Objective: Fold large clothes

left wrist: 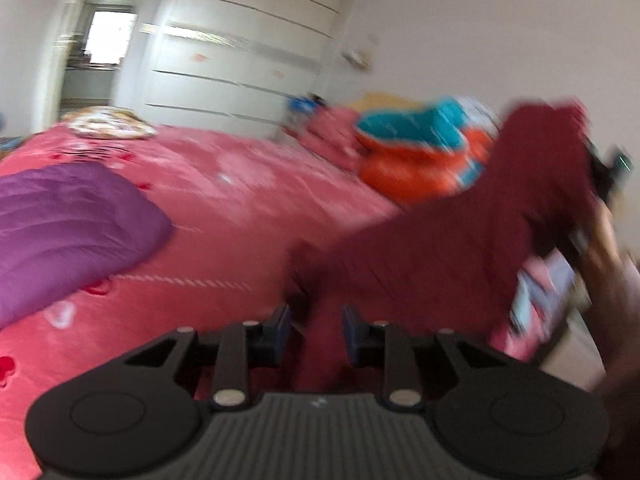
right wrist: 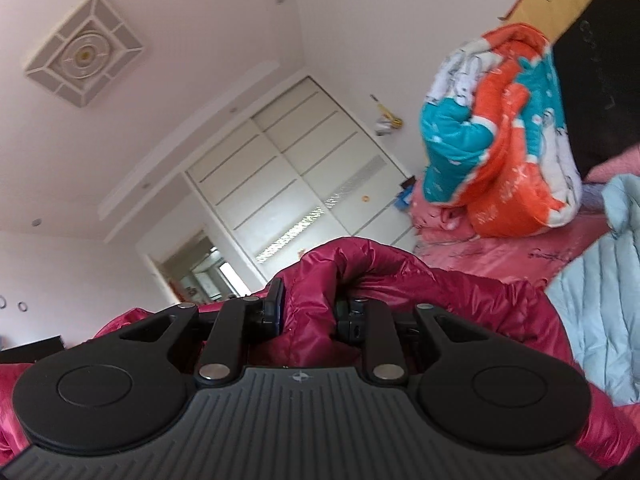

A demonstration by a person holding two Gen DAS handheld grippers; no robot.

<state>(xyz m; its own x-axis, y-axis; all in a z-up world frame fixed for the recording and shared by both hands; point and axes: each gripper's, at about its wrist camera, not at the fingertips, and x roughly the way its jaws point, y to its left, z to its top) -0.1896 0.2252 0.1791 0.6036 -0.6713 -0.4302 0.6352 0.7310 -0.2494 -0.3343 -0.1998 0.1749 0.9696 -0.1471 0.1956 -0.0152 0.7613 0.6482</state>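
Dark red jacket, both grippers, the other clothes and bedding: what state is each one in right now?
Dark red jacket: lifted off the bed, held at two spots.
Left gripper: shut on the jacket.
Right gripper: shut on bunched jacket fabric.
Purple jacket: lying folded on the bed.
Light blue jacket: spread on the bed, not folded.
Orange and teal quilt: bundled in a heap.
Wardrobe doors: closed.

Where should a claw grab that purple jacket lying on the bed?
Probably its near corner. The purple jacket lies flat on the pink bed, and that corner puffs up at the edge, so the left claw could come in low from the side and pinch it. The flat middle offers nothing to pinch.
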